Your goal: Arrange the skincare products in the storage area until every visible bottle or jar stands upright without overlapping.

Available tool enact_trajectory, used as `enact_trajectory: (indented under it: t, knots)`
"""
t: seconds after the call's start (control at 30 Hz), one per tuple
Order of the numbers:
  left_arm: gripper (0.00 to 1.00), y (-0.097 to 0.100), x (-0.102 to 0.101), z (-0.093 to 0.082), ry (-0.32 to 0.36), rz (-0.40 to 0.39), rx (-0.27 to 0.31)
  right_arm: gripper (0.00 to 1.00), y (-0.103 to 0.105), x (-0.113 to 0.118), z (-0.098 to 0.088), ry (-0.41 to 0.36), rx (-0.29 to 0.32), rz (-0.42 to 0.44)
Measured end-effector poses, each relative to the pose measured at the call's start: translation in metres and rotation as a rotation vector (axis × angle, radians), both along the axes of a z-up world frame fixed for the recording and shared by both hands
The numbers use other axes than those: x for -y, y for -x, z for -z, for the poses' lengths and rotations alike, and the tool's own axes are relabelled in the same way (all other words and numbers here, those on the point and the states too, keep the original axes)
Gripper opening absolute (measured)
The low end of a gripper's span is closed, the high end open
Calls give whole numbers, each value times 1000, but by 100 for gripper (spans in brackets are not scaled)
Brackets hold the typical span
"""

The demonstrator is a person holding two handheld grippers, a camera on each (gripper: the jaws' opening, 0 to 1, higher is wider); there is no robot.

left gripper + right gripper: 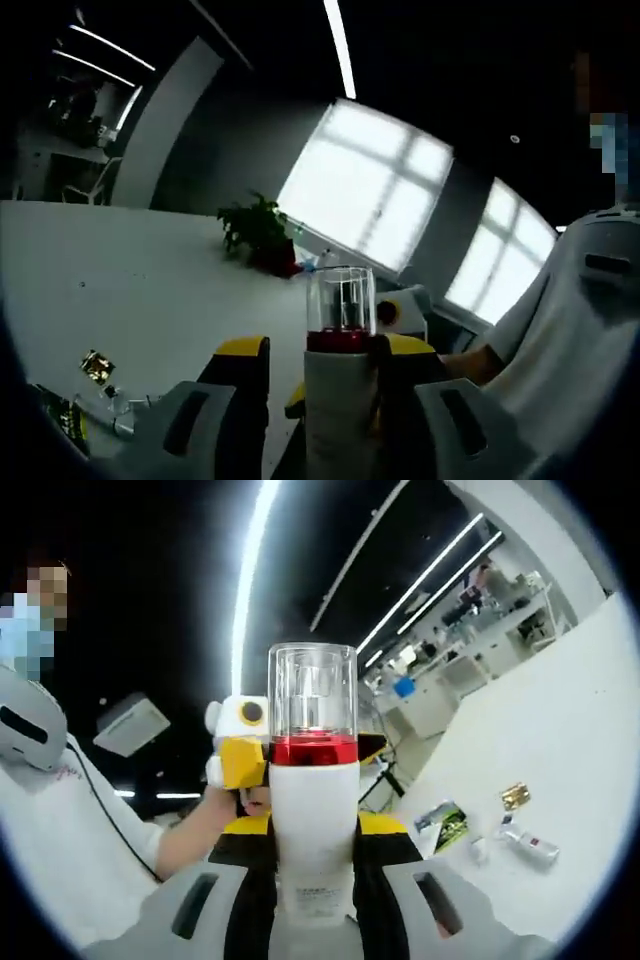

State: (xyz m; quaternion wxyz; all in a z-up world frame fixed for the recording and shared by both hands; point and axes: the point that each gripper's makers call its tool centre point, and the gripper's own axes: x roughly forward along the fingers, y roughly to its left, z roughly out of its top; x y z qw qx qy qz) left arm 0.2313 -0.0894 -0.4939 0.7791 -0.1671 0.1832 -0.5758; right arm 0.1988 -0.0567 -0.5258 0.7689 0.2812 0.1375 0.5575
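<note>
The bottle [313, 825] has a smooth, matt white plastic body with a printed paper-like label low on its front. Above the body sits a glossy red collar [313, 749], and above that a clear, hard plastic cap [312, 688] that shines with window and lamp glints.

Either side of the bottle, the right gripper [312, 855] shows matt grey moulded plastic shells and yellow-topped black jaw pads; the left gripper [315, 385] looks the same.

Beyond the bottle, the table [140, 270] is smooth, matt white. On it lie a shiny gold foil sachet [515, 796] and a glossy printed packet [445, 826].
</note>
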Motion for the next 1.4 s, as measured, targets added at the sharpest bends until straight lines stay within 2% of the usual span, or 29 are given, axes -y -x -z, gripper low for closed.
enact_trajectory:
  t: [0.23,0.37,0.53,0.63,0.77,0.83,0.9,1.03,1.1,1.2,1.27,1.3,1.33,1.4]
  knots:
    - [35,18,21,-8,-7,115,15,27,15,-9,-5,-28,0,-153]
    - [30,24,25,-6,-15,149,23,27,15,-9,-7,-32,7,-166]
    - [29,21,25,-7,0,128,-12,27,13,-6,-9,-61,-12,-180]
    - [29,19,24,-5,-10,100,-40,28,11,-5,-9,-52,-6,-171]
    - [29,10,23,-2,-20,15,-51,28,1,-1,-6,-19,-2,-132]
    - [29,1,19,1,-28,-35,-75,29,-8,1,-2,34,9,-94]
    - [28,-10,15,5,-39,-95,-72,30,-13,3,1,75,18,-58]
    - [28,-28,9,19,-97,-196,-78,31,-27,8,12,213,54,30]
    - [28,-33,9,22,-117,-222,-78,32,-32,11,16,269,65,58]
    - [28,-42,9,22,-150,-294,-56,32,-40,12,18,349,73,140]
    - [28,-48,10,21,-165,-342,-43,32,-45,13,20,420,103,193]
    - [28,-51,11,20,-174,-367,-26,33,-47,14,21,457,119,219]
    - [28,-54,12,18,-189,-402,-6,33,-51,16,23,524,161,259]
    - [28,-56,14,15,-200,-452,37,35,-58,16,22,590,206,335]
